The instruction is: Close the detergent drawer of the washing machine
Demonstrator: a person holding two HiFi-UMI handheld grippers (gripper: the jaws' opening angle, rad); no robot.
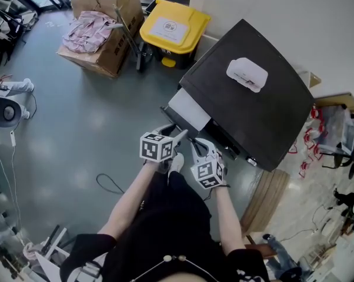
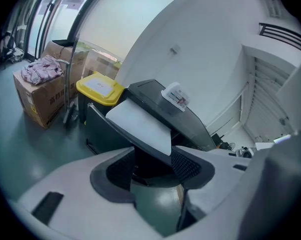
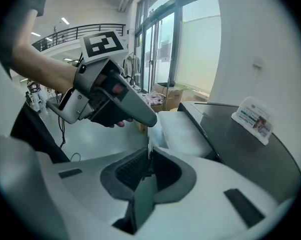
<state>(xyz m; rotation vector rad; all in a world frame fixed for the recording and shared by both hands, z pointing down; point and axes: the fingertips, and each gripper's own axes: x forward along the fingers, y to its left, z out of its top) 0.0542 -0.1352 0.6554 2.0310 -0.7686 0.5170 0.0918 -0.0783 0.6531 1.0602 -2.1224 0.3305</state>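
Observation:
The dark-topped washing machine (image 1: 247, 110) stands ahead of me, and its white detergent drawer (image 1: 189, 111) sticks out of the front towards me. My left gripper (image 1: 176, 133) is at the drawer's front left corner. In the left gripper view that corner (image 2: 140, 126) fits snugly between the pads of the left gripper (image 2: 153, 164). My right gripper (image 1: 196, 147) is just to the right. In the right gripper view, the right gripper (image 3: 148, 166) has its jaws nearly together on the thin front edge of the drawer (image 3: 183, 131).
A white packet (image 1: 246, 74) lies on the machine's top. A yellow-lidded bin (image 1: 174, 31) and a cardboard box with pink cloth (image 1: 100, 34) stand to the machine's left. A thin cable (image 1: 109, 184) loops on the grey floor near my legs.

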